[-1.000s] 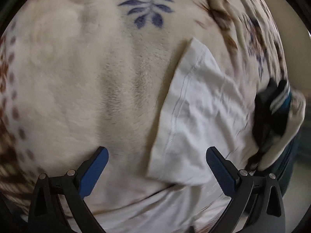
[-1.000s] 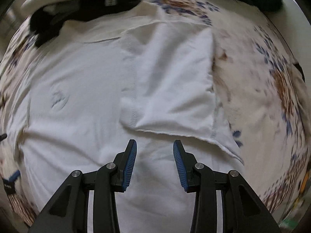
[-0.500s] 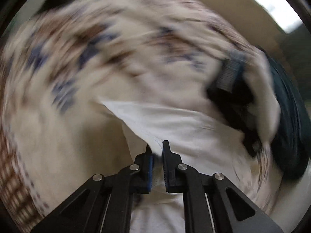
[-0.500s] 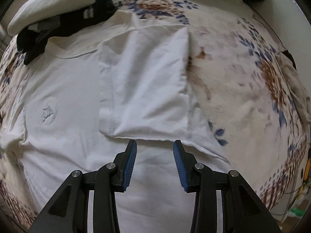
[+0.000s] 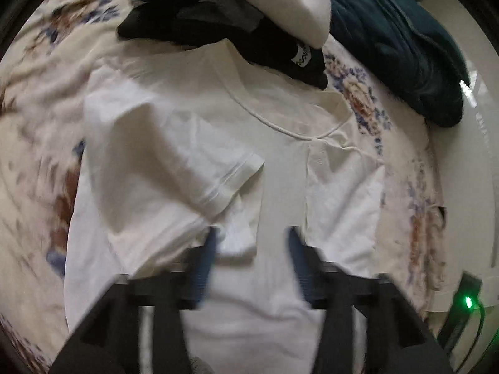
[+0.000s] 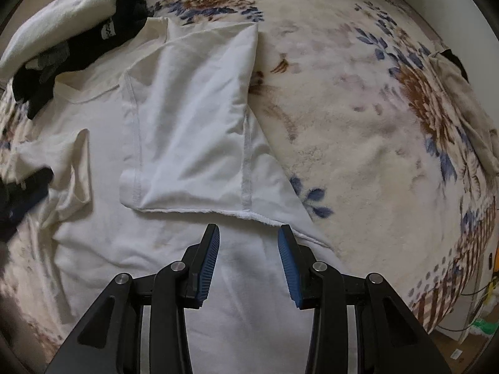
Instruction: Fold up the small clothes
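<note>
A white T-shirt (image 5: 280, 187) lies flat on a floral blanket, collar away from me. Its left sleeve (image 5: 174, 168) is folded in over the chest, and its right side (image 5: 343, 199) is folded in too. My left gripper (image 5: 252, 243) is open and empty, hovering over the shirt's middle just below the folded sleeve. In the right wrist view the shirt (image 6: 140, 249) shows with the folded right flap (image 6: 193, 131) on top. My right gripper (image 6: 248, 240) is open and empty just below that flap's hem. The left gripper shows at the left edge of that view (image 6: 18, 199).
A pile of black, grey and cream clothes (image 5: 237, 21) lies at the shirt's collar, with a dark teal garment (image 5: 399, 40) to its right. The floral blanket (image 6: 358, 143) spreads to the right, with a beige cloth (image 6: 461, 106) at its far edge.
My left gripper was shut on the left sleeve, carried it over the chest, and now stands open with the sleeve lying folded. My right gripper stayed open and barely moved.
</note>
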A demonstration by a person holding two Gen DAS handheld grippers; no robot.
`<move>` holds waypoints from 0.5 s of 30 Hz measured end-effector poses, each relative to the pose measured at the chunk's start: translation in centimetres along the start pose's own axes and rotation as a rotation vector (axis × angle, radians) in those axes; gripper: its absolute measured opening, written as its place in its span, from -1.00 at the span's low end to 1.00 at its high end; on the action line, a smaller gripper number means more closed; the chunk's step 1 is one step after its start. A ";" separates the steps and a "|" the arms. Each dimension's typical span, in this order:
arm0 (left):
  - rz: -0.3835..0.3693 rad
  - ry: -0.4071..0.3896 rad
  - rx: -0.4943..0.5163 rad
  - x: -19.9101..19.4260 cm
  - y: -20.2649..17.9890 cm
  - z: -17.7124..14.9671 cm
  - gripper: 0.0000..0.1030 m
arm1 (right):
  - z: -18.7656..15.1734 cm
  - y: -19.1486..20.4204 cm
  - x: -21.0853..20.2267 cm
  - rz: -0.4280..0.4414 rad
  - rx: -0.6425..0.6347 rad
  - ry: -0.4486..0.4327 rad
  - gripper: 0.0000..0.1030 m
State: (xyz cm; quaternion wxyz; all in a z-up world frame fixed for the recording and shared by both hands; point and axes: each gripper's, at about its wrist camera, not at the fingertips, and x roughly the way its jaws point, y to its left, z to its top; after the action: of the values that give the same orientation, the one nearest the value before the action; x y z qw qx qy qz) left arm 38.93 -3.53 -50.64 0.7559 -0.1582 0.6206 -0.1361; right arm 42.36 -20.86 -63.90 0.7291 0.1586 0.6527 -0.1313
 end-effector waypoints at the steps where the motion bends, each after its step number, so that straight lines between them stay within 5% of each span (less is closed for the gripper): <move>1: 0.000 -0.004 -0.009 -1.0 0.6 -0.5 0.40 | 0.5 0.2 -0.2 0.028 -0.003 0.005 -0.20; 2: 0.009 -0.011 -0.009 -1.6 1.0 -1.1 0.58 | 0.9 0.8 -0.5 0.062 -0.010 0.009 -0.20; 5: 0.104 -0.063 -0.032 -4.5 4.2 -1.3 0.60 | 2.5 4.3 -1.3 0.196 -0.083 0.019 -0.07; 10: 0.370 -0.130 -0.115 -6.6 10.7 -1.0 0.60 | 4.8 15.5 -1.6 0.351 -0.338 0.042 -0.07; 13: 0.429 -0.131 -0.220 -6.8 14.4 -1.2 0.60 | 5.0 20.9 -0.7 0.359 -0.427 0.119 -0.07; 15: 0.437 -0.136 -0.242 -7.0 15.4 -1.2 0.60 | 4.6 23.0 -1.1 0.320 -0.498 0.069 -0.07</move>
State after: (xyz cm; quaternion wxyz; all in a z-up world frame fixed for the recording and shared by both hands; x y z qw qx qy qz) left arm 36.53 13.29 -50.90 0.7830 -0.1188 0.5994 0.1166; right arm 55.61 -1.71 -60.98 0.7344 0.0802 0.6558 0.1550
